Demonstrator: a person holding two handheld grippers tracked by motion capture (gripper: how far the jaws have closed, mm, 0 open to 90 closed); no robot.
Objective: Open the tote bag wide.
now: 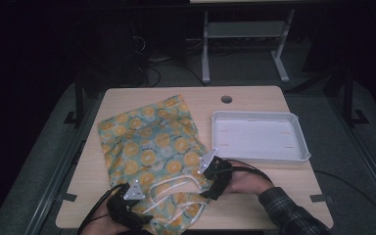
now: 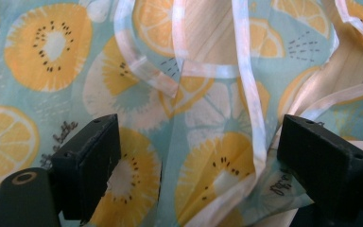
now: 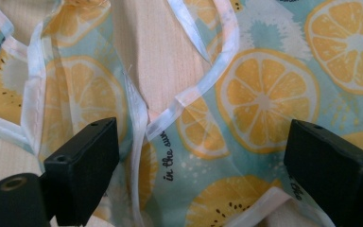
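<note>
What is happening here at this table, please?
A person works at a wooden table with a gripper in each hand. Both hover over the near end of a thin fruit-print cloth edged with white straps; it looks like an apron. The left gripper and the right gripper both have their jaws wide open above the fabric, gripping nothing yet. A white tray sits beside the cloth, apart from it.

The bag (image 1: 149,147) is laid flat on the table (image 1: 259,196), just left of the tray (image 1: 257,136) — the two lie side by side. Nearer the person than the bag's middle, its straps (image 1: 174,188) are spread between the left gripper (image 1: 127,198) and the right gripper (image 1: 215,171).
</note>
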